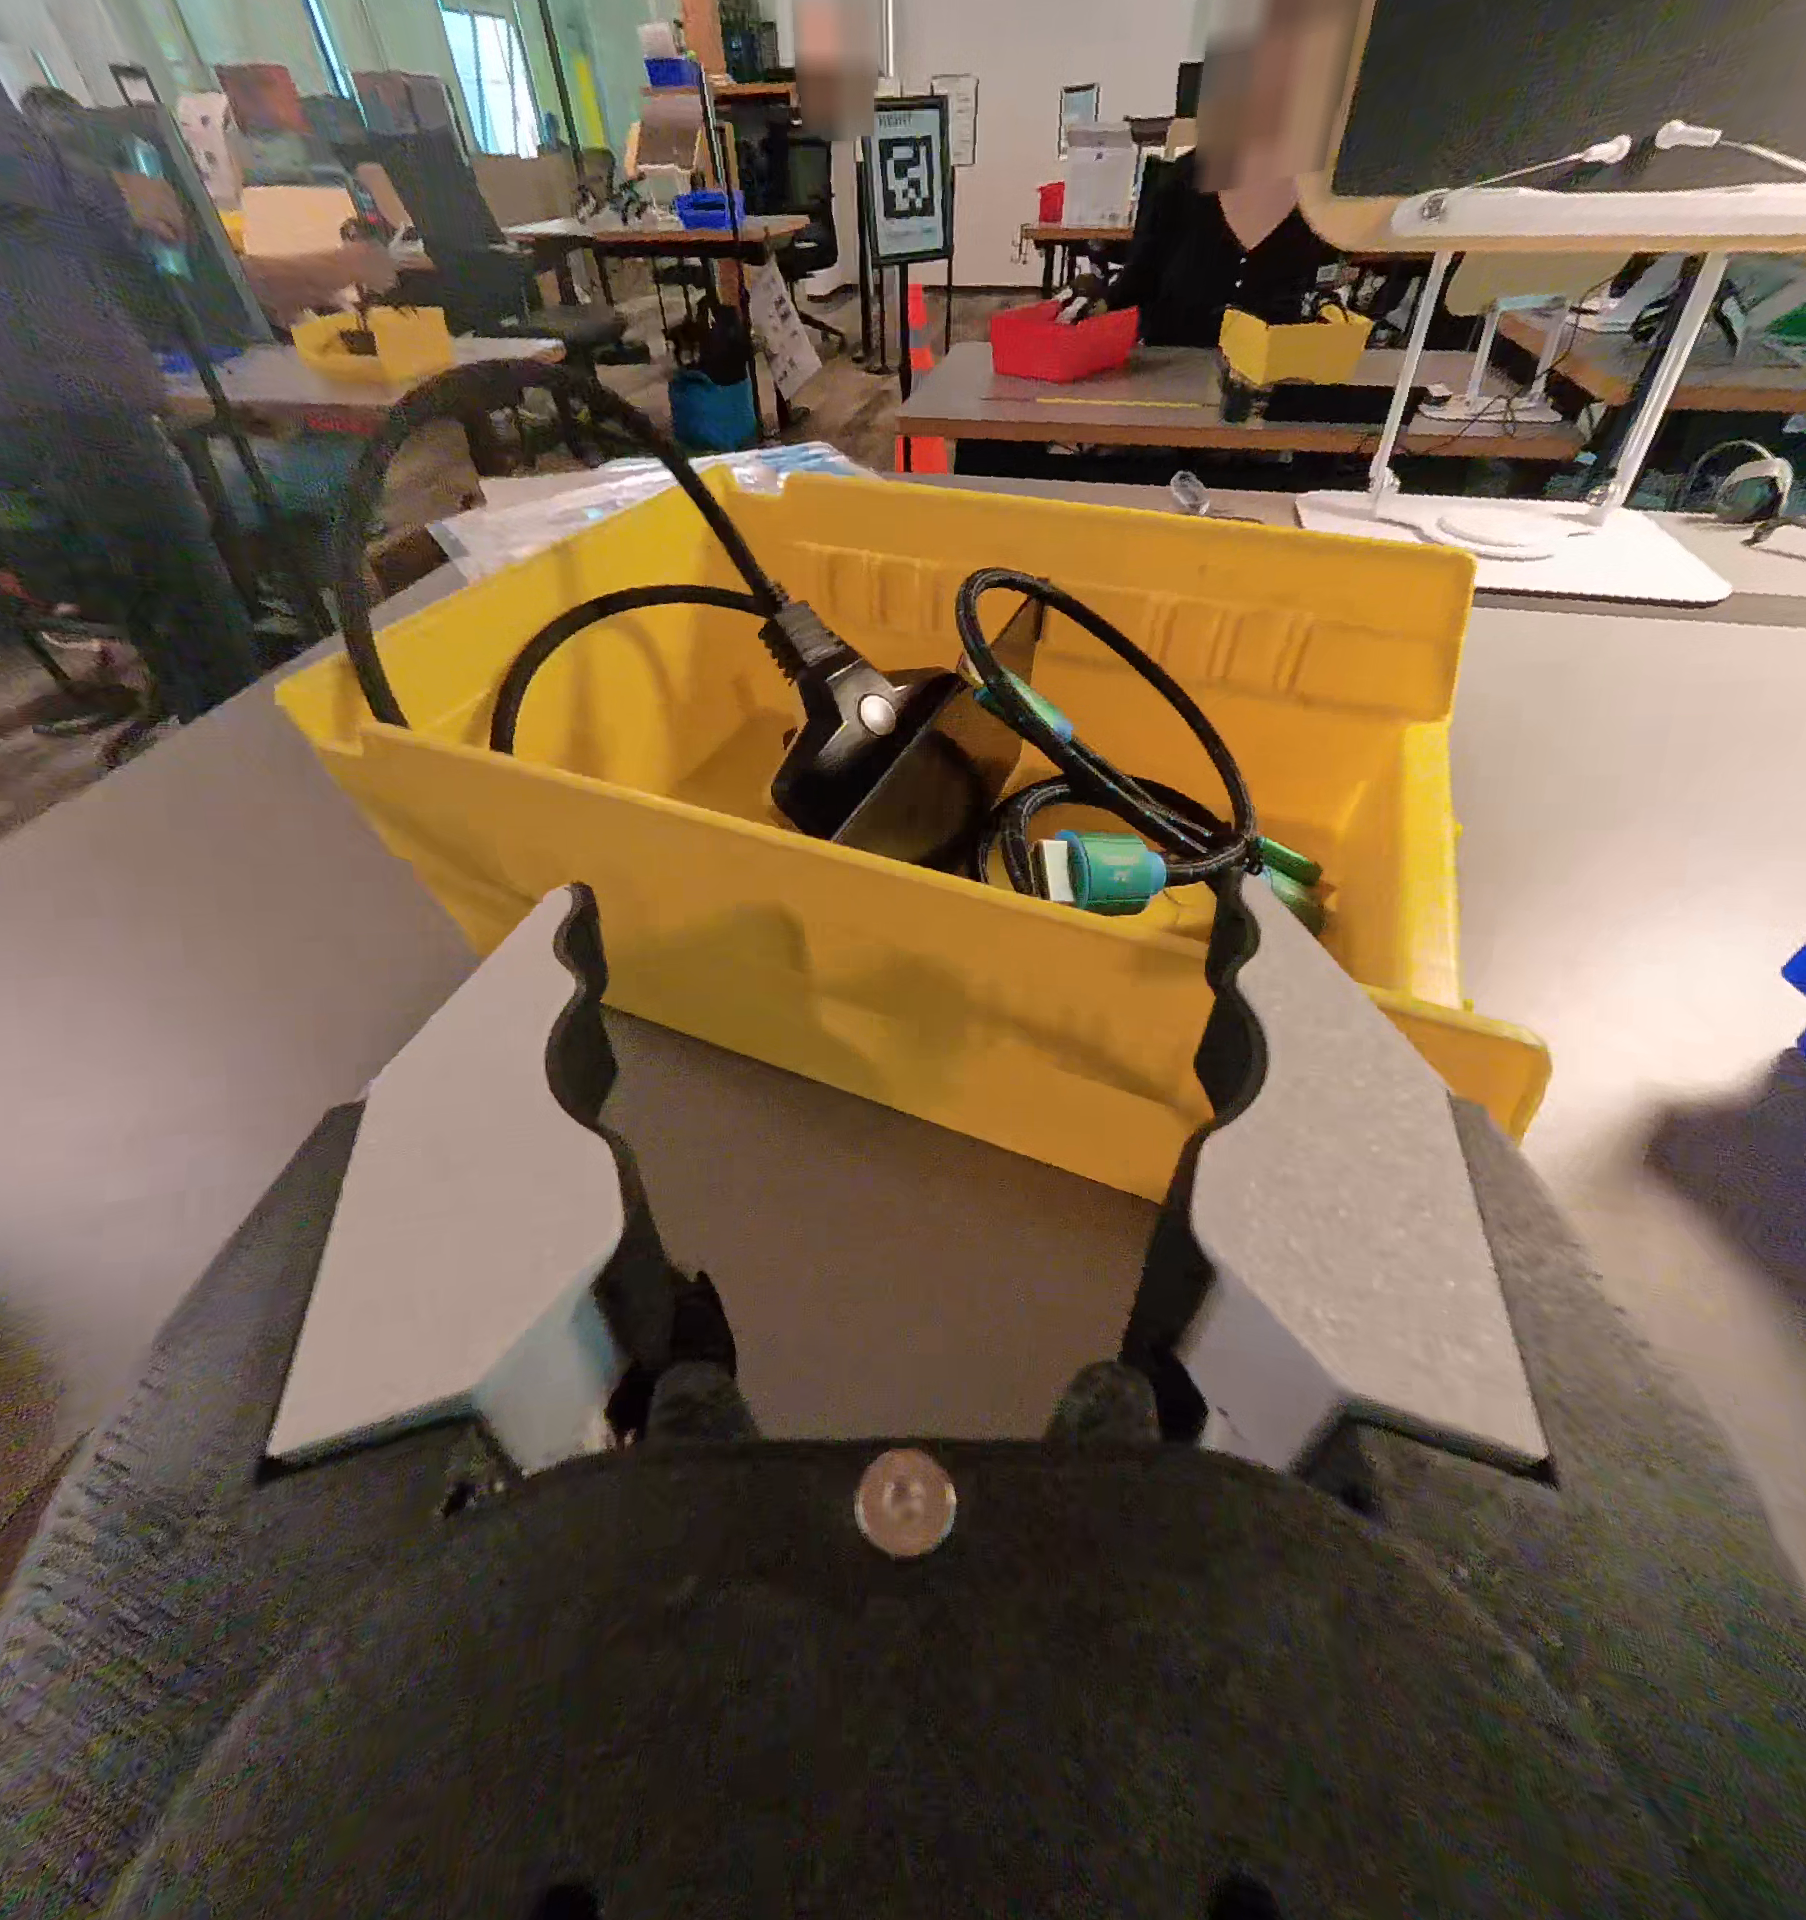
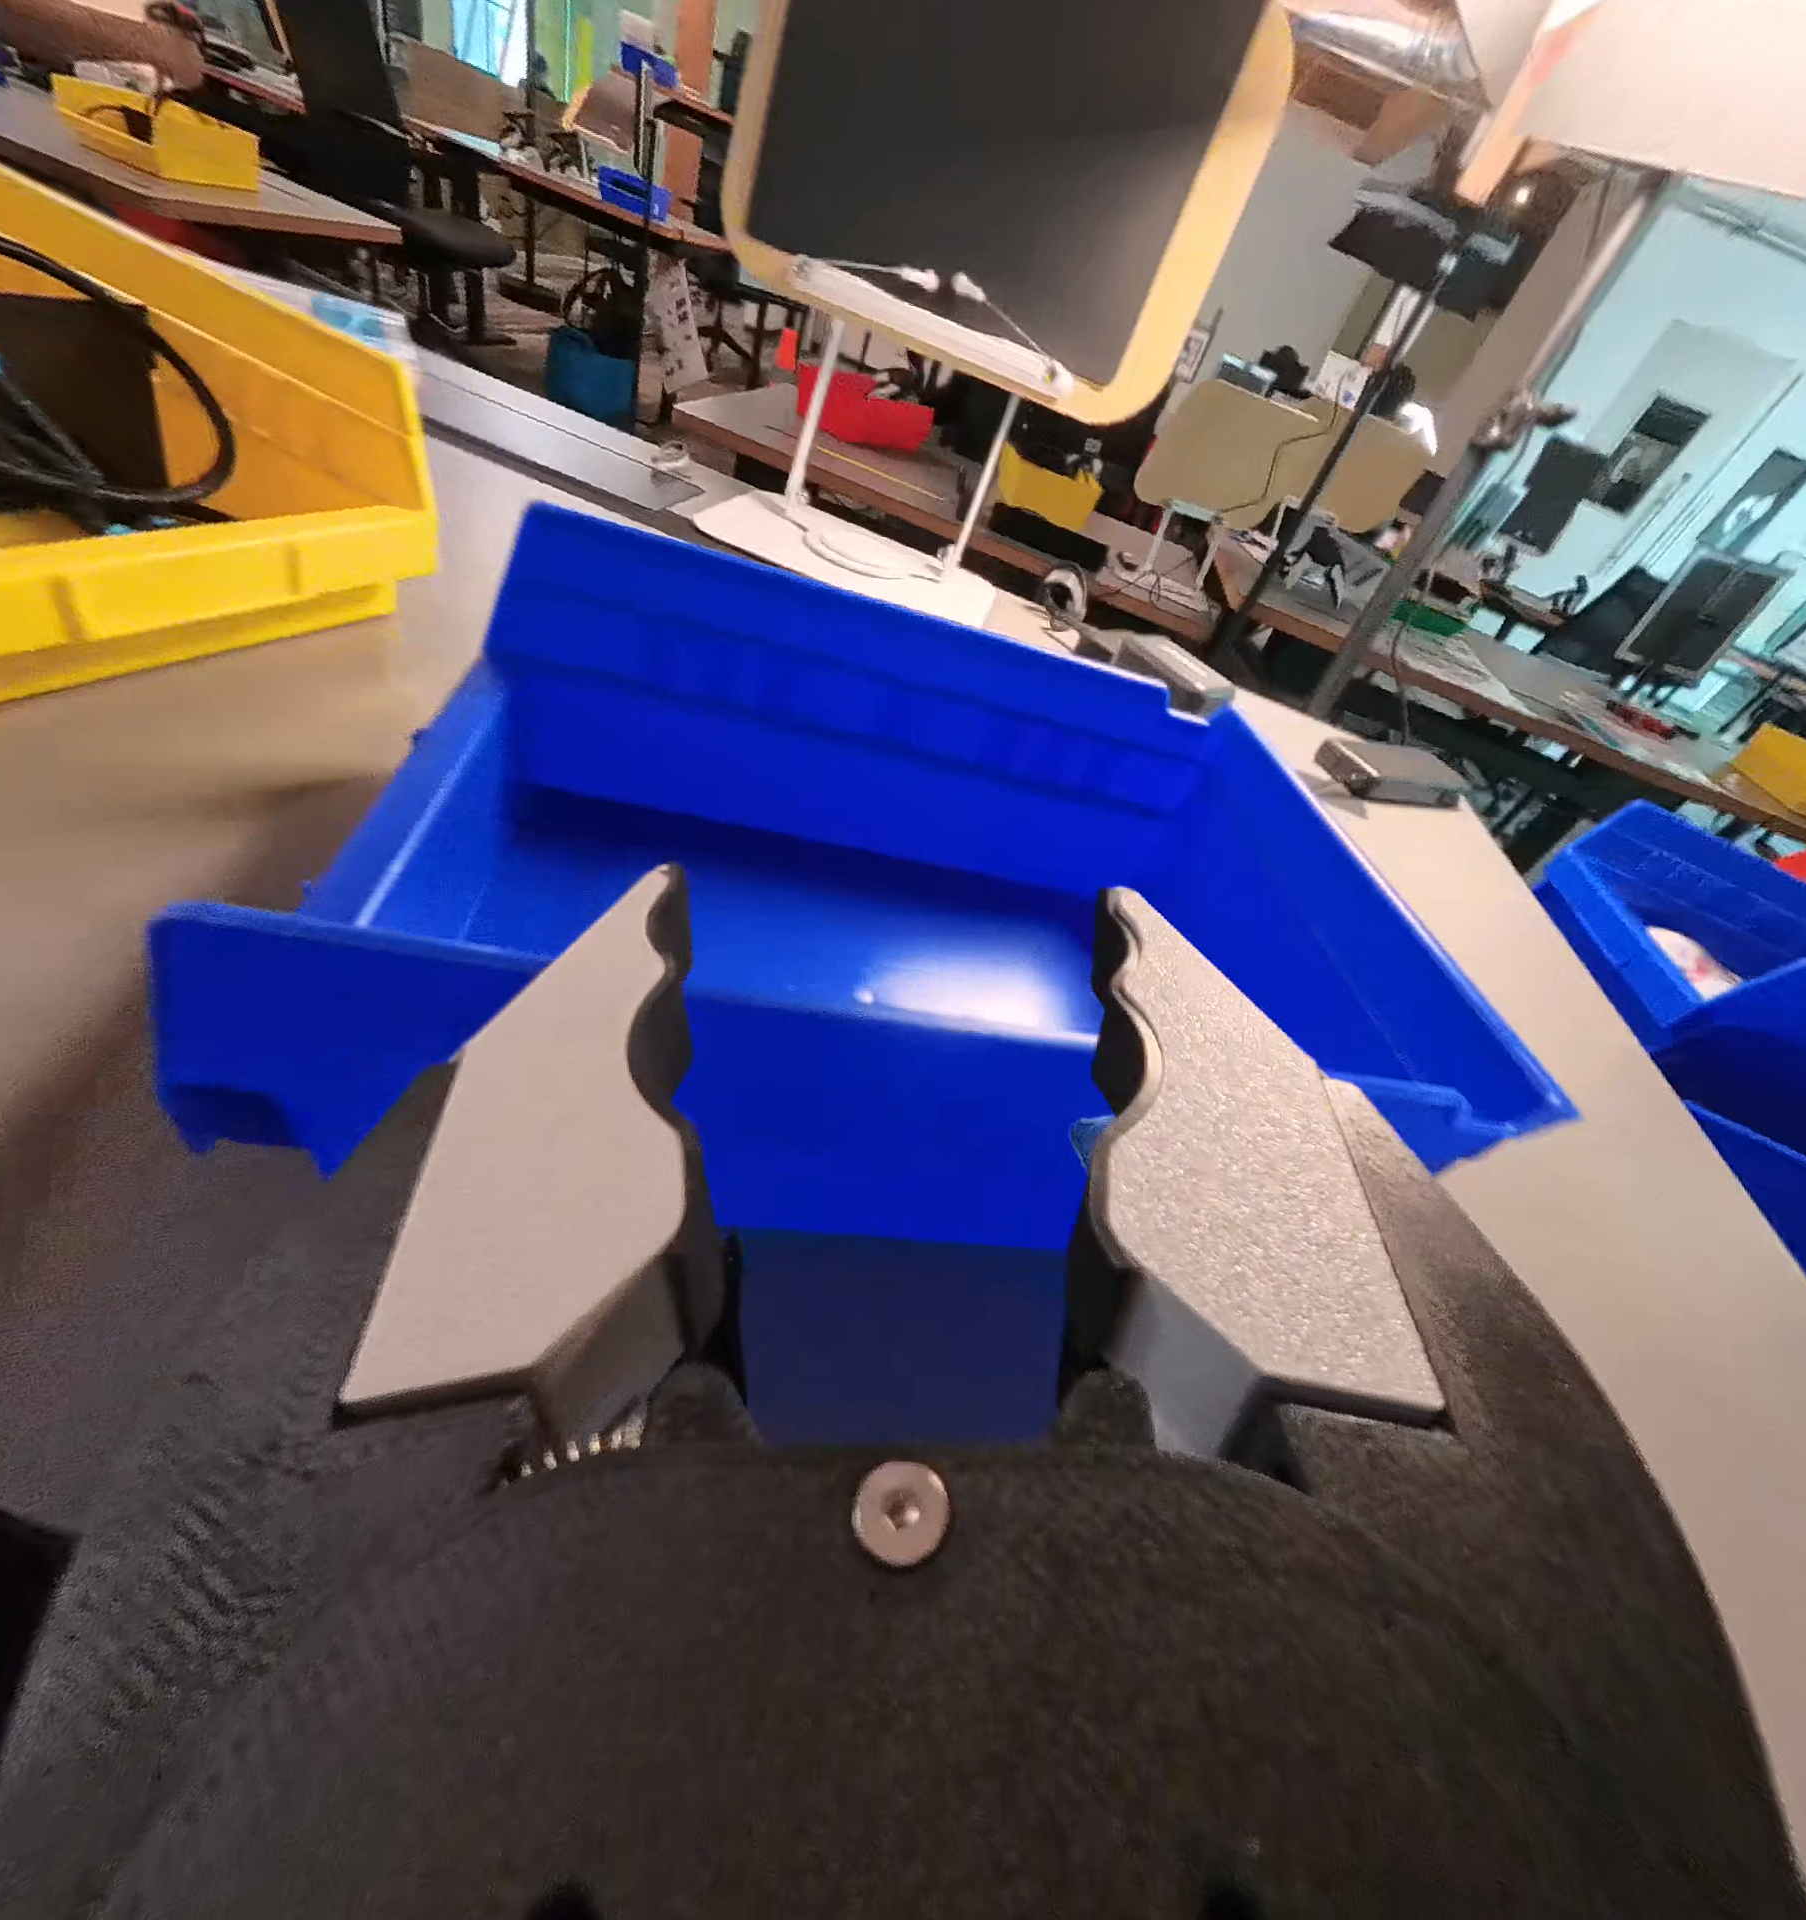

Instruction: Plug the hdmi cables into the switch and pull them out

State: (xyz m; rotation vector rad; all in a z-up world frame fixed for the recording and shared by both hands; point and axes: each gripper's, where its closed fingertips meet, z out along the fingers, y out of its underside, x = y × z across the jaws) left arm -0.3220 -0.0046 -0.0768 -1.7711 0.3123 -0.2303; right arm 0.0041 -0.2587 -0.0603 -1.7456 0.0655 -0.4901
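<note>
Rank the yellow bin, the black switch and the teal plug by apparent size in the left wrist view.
1. Yellow bin, by far the largest.
2. Black switch, inside it.
3. Teal plug, beside the switch, smallest.

Bright, even indoor light, fisheye bending at the edges, motion blur, glare on the table (image 1: pixel 1657 769).

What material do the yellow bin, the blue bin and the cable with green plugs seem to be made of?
Yellow bin: likely moulded plastic, semi-glossy, judging by its ribbed wall and soft reflections.
Blue bin: the same kind of plastic, glossier, with bright highlights on its floor.
Cable with green plugs: the black jacket looks braided, probably fabric; the plug shells look like smooth plastic or metal, and I cannot tell which.
</note>
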